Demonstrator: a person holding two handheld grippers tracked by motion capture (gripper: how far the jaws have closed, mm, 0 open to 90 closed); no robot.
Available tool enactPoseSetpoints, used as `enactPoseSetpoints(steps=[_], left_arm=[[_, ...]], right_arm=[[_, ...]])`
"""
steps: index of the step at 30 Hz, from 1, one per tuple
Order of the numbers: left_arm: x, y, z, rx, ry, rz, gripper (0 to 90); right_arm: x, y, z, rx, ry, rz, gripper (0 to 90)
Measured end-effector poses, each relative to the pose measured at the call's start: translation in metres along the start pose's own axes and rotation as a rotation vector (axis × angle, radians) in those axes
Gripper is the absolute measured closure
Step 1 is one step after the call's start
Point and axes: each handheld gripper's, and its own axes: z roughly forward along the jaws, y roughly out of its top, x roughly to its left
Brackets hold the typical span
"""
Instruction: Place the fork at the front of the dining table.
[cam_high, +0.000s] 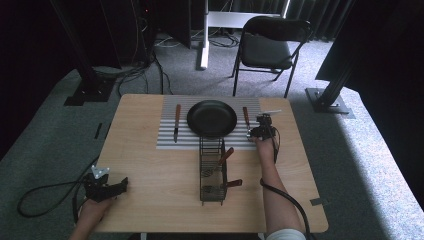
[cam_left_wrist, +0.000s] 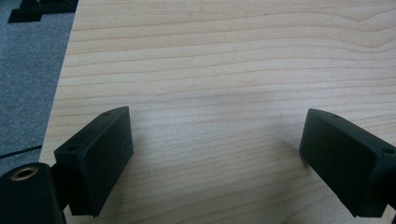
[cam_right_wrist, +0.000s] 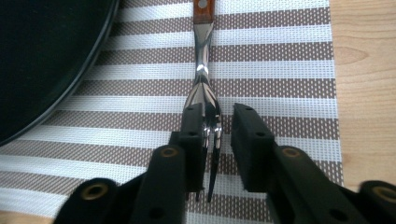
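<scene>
A fork with a wooden handle lies on the striped placemat to the right of the black plate. My right gripper is low over its tine end. In the right gripper view the fork points away and its tines lie between the jaws of the right gripper. The left jaw is against the tines and a gap shows at the right jaw, so it is open. My left gripper rests at the table's near left, and in its own view the left gripper is wide open over bare wood.
A knife lies on the mat left of the plate. A wire caddy at the table's middle holds two wooden-handled utensils. The plate's rim is close to the left of the fork. A chair stands beyond the table.
</scene>
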Motion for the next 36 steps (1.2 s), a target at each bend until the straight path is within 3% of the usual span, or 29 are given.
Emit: enactPoseSetpoints(steps=[4,8,11,13,15,25,36], left_arm=[[0.000,0.000,0.000,0.000,0.000,0.000,9.5],[0.000,0.000,0.000,0.000,0.000,0.000,9.5],[0.000,0.000,0.000,0.000,0.000,0.000,9.5],[0.000,0.000,0.000,0.000,0.000,0.000,9.5],[0.000,0.000,0.000,0.000,0.000,0.000,9.5],[0.000,0.000,0.000,0.000,0.000,0.000,9.5],[0.000,0.000,0.000,0.000,0.000,0.000,9.5]], right_arm=[[-0.003,-0.005,-0.007,-0.022,0.014,0.002,57.3],[-0.004,-0.012,-0.015,-0.053,0.018,-0.027,38.8],[-0.006,-0.019,-0.017,-0.064,0.052,-0.044,21.6],[-0.005,-0.025,-0.017,-0.071,0.038,-0.079,17.9],[-0.005,-0.031,-0.016,-0.093,0.064,-0.094,13.4],[0.000,-0.051,-0.017,-0.149,0.092,-0.133,14.1],[-0.005,-0.073,-0.032,-0.210,0.074,-0.150,14.1]])
